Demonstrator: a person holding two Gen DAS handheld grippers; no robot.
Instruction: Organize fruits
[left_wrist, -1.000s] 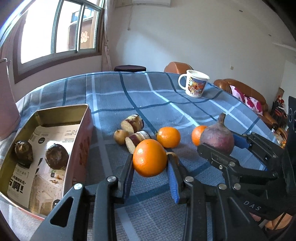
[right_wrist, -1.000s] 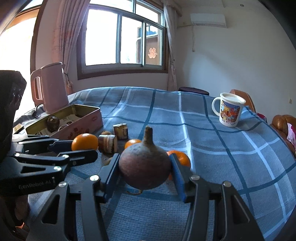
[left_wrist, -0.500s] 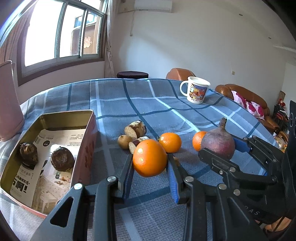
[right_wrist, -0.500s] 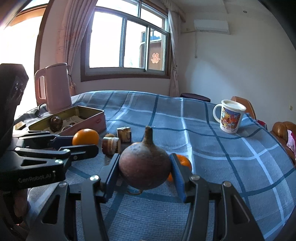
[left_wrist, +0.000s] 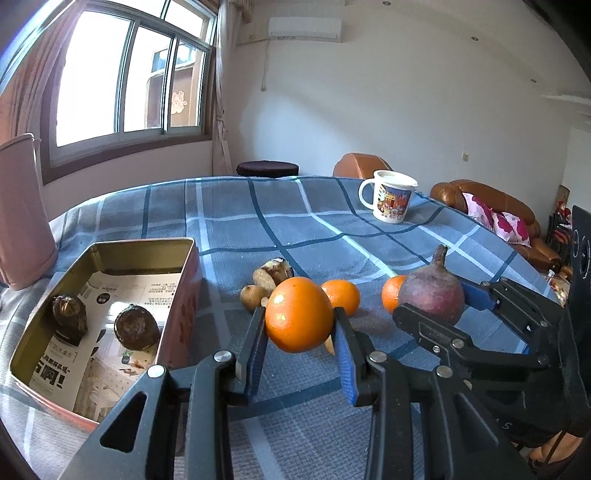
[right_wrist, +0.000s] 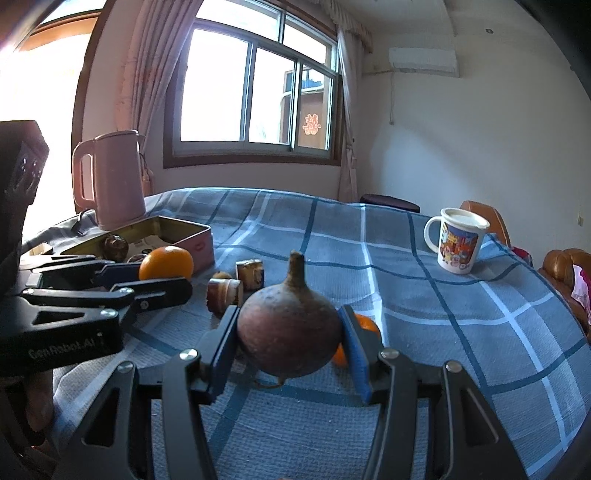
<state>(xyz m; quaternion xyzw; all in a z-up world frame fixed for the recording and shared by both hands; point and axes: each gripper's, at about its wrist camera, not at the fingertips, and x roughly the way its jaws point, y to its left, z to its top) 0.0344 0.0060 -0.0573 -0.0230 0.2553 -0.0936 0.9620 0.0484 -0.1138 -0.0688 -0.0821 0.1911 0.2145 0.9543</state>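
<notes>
My left gripper (left_wrist: 299, 325) is shut on a large orange (left_wrist: 298, 314), held above the blue checked tablecloth; the same orange (right_wrist: 166, 263) shows at the left of the right wrist view. My right gripper (right_wrist: 290, 332) is shut on a dark red beet (right_wrist: 289, 334) with a stalk pointing up, seen too as the beet (left_wrist: 431, 292) to the right in the left wrist view. Two smaller oranges (left_wrist: 341, 296) (left_wrist: 392, 293) lie on the cloth beyond. An open metal tin (left_wrist: 186, 280) at the left holds two dark brown roots (left_wrist: 136, 329).
Cut brown root pieces (left_wrist: 271, 273) and a small brown fruit (left_wrist: 253, 297) lie near the tin. A white picture mug (left_wrist: 391, 201) stands at the far right of the table. A pink kettle (right_wrist: 110, 179) stands behind the tin. Sofas and chairs (left_wrist: 484, 206) ring the table.
Both views have tilted upward a little, so the table sits lower in frame. Each gripper keeps its hold, the orange and the beet staying between the pads.
</notes>
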